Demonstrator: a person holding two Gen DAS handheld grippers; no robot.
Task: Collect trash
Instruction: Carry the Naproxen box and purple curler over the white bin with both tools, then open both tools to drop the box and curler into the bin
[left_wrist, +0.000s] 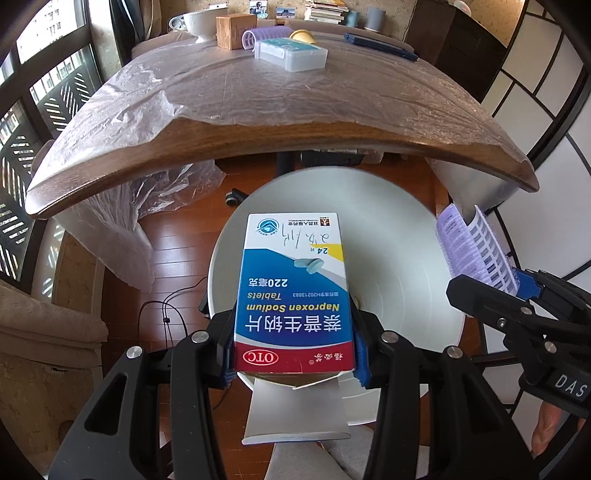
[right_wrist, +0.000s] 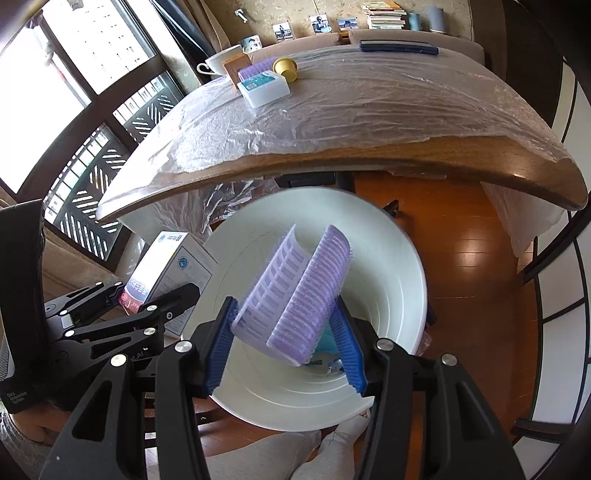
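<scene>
Jaws clamped on both sides: left gripper pinching a blue-and-white cardboard medicine box by its long edges near the red end, right gripper squeezing a lilac plastic hair roller, split open along its length, between blue ribbed pads.

Both loads hanging over the mouth of a round white plastic bin standing on the wooden floor just in front of the plastic-covered wooden table. Some teal and white scrap already visible at the bottom of the bin in the right wrist view.

To finish well:
- Box seen tipped toward the bin's left rim in the right wrist view, open flap trailing toward the camera; better brought further over the middle before letting go, so no edge catches the wall.
- Roller light and springy, likely to bounce or cling to the ribbed pads by its bristles; worth lowering deeper and releasing with a clean, full spread.
- Best dropped one at a time, keeping the two grippers apart above the opening.
- Still on the table and probably next: another lilac roller, a clear lidded plastic case, a small yellow cup.
</scene>
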